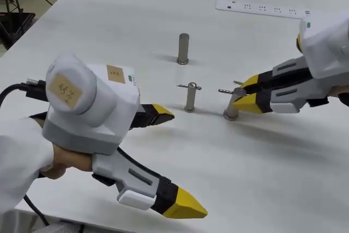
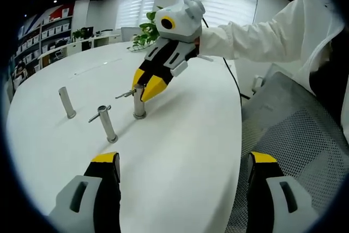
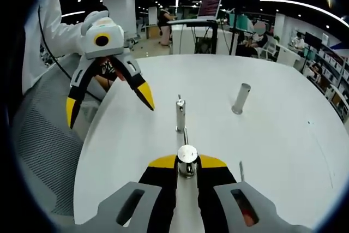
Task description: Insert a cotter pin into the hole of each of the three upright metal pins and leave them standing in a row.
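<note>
Right gripper (image 1: 246,94): closed narrow on the right pin (image 1: 232,108) near its top, holding it upright on the surface (image 1: 262,178).
Left gripper (image 1: 179,162): spread wide with nothing in it, hovering near and to the left of the pins.
Middle pin (image 1: 190,99): upright, with a cotter pin (image 1: 188,86) crosswise through its head. I judge this one done.
Right pin, progress: a second cotter pin (image 1: 226,91) sticks out of its left side at hole height. It looks entered, but I cannot tell how far through.
Far pin (image 1: 183,48): upright, well apart beyond the middle pin, with no cotter pin in it. Not started.
Spare: a thin sliver (image 1: 238,83) lies just beside the right pin. It is likely the third cotter pin, though too small to be sure.
Overall: I reckon one done, one in hand, one left. The three stand in a bent line, so I may need to straighten the row afterwards.
</note>
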### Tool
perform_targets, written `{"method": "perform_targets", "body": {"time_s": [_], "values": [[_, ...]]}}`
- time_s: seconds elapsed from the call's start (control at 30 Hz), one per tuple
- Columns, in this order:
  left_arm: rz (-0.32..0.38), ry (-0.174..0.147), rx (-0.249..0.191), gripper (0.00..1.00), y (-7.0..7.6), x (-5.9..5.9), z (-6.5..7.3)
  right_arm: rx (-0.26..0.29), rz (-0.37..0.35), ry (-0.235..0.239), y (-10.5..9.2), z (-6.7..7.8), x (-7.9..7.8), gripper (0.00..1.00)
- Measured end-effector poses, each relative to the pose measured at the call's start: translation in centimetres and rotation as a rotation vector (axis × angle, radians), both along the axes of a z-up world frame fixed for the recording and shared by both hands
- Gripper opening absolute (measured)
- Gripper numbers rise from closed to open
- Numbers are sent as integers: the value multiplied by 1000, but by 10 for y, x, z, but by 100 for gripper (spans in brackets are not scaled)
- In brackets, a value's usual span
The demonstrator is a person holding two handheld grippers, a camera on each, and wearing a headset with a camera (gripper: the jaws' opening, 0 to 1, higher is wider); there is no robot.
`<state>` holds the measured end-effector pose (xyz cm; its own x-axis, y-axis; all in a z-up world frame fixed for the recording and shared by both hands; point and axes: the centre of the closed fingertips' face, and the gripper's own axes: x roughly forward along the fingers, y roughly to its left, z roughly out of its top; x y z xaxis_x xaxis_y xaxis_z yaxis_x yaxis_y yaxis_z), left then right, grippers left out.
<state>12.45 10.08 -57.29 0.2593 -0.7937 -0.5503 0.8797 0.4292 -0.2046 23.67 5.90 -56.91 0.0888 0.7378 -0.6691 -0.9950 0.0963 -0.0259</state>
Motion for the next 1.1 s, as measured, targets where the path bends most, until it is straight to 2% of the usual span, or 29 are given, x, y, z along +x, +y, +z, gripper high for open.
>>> {"method": "perform_targets", "body": {"time_s": [0.17, 0.3, 0.53, 0.57, 0.6, 0.73, 0.8, 0.87, 0.93, 0.97, 1.03, 1.1], "values": [[-1, 0, 4, 97, 1, 0, 0, 3, 13, -13, 0, 1, -2, 8], [-1, -5, 12, 97, 2, 1, 0, 5, -1, -4, 1, 1, -2, 9], [10, -8, 16, 96, 3, 1, 4, 44, -78, 4, -2, 12, -2, 21], [15, 3, 11, 96, 3, 0, 4, 51, -94, 7, -3, 14, -2, 23], [23, 10, -15, 96, 1, 0, 8, 58, -111, 9, -5, 18, -3, 26], [38, -5, -37, 97, 0, 1, 16, 93, -146, 6, -12, 27, -6, 33], [83, -14, -109, 97, -4, 7, 28, 144, -193, 31, -15, 35, -11, 34], [115, -20, -150, 97, -3, 11, 37, 191, -233, 55, -18, 41, -17, 37], [133, -29, -151, 96, 1, 14, 42, 231, -280, 50, -24, 46, -20, 45], [143, -35, -155, 96, 2, 16, 44, 264, -314, 54, -26, 51, -22, 50], [149, -38, -161, 96, 4, 16, 48, 295, -344, 62, -30, 56, -28, 64], [157, -39, -163, 95, 6, 17, 49, 299, -361, 61, -34, 59, -32, 69]]}}
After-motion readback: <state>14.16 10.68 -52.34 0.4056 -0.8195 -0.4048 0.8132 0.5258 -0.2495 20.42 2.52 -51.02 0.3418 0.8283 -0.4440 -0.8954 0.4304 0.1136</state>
